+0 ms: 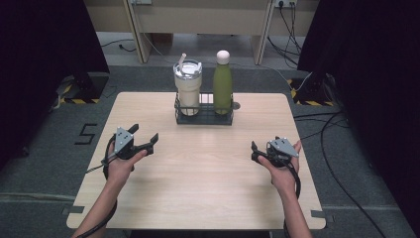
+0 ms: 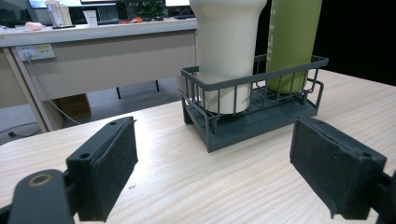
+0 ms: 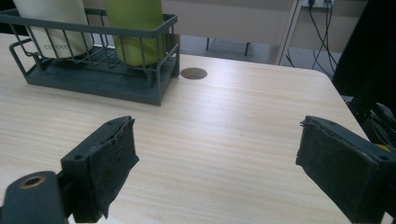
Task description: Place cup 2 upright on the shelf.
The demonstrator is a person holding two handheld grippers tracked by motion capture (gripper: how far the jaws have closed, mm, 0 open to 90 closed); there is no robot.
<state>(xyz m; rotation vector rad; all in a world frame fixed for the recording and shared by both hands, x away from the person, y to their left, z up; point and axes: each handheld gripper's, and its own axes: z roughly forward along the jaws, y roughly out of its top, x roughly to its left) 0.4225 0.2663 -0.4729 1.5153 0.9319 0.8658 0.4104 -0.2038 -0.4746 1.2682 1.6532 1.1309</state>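
Both tools, left tool [image 1: 145,138] and right tool [image 1: 258,151], hovered with jaws apart, holding nothing, above the pale wooden bench [image 1: 198,168]. Well ahead, a dark wire basket [image 1: 203,116] held a cream lidded tumbler with a straw [image 1: 187,89] beside a green metal bottle [image 1: 222,84], both upright.

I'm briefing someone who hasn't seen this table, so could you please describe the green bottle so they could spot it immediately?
At the far edge of the wooden table stands a dark wire rack holding two drink containers. The green bottle is the one on the right of the high view. Unlike the wide cream tumbler with its clear lid and straw, it is slim, olive green, and topped by a pale rounded cap.
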